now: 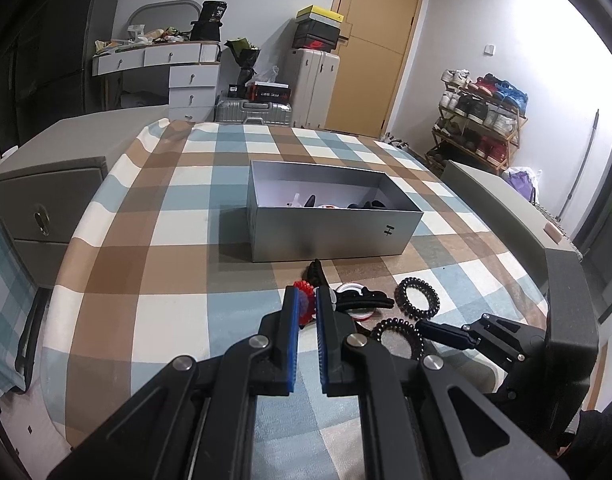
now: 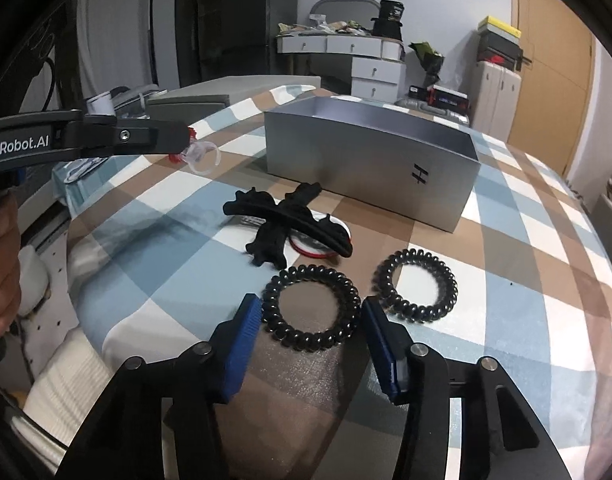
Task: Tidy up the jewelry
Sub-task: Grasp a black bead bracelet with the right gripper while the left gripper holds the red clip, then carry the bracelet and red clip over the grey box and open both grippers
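Note:
My left gripper (image 1: 306, 300) is shut on a small red piece with a clear ring (image 2: 204, 156) and holds it above the checked cloth. My right gripper (image 2: 310, 306) is low over the cloth, its blue pads flanking a black coil hair tie (image 2: 310, 308) that lies flat and round. I cannot see them squeezing it. A second coil tie (image 2: 416, 284) lies just right of it. Two crossed black hair clips (image 2: 282, 216) rest on a red-rimmed white disc (image 2: 306, 246). Behind them stands the open grey box (image 2: 366, 168), with several items inside (image 1: 326, 202).
The checked cloth (image 1: 166, 208) covers a round-edged table. Grey drawer units (image 1: 46, 200) stand to its left and another grey unit (image 1: 498, 200) to its right. A person's hand (image 2: 2, 264) grips the left gripper's handle. A shoe rack and luggage stand by the far wall.

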A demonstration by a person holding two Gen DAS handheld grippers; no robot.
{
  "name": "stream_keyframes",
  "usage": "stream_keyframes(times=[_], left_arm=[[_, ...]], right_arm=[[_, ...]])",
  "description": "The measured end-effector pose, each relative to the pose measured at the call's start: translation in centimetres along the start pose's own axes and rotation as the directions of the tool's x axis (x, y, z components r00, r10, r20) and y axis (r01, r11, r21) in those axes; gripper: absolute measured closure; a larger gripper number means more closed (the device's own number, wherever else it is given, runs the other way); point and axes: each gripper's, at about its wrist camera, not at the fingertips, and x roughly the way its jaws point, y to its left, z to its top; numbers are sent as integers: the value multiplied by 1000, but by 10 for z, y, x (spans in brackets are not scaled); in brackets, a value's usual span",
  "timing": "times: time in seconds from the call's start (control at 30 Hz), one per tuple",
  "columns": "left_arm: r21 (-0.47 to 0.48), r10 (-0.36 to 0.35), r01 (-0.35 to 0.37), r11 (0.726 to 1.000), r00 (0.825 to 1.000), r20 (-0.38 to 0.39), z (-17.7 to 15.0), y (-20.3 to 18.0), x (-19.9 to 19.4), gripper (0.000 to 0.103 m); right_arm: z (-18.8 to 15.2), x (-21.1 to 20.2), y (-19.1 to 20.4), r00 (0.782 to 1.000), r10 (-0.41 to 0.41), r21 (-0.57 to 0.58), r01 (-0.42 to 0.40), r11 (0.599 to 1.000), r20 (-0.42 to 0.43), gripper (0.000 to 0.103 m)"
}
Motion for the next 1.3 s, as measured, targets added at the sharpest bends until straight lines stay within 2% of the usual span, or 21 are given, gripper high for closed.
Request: stream_keyframes(times=[0.23, 0.37, 0.77, 1.03, 1.3], left_arm=[[0, 4, -4, 1000, 1000, -1, 0, 0, 0, 100], [7, 6, -6, 1000, 1000, -5, 1, 0, 0, 100], [12, 22, -21, 1000, 1000, -13, 7, -5, 5, 99], [5, 39, -39, 999, 999, -20, 16, -6, 11, 99], [12, 35, -35, 999, 999, -5, 30, -8, 17, 99]], right_arm=[[1, -3, -9, 998, 55, 48, -55, 997, -3, 64], [1, -5, -24, 991, 130, 138, -131, 982, 15, 64], [-1, -21, -50, 973, 209, 256, -226, 940, 95, 65], [6, -42, -61, 957, 225, 259, -268, 928, 183, 65], [32, -64, -75, 931, 231, 234, -301, 924, 283, 65]])
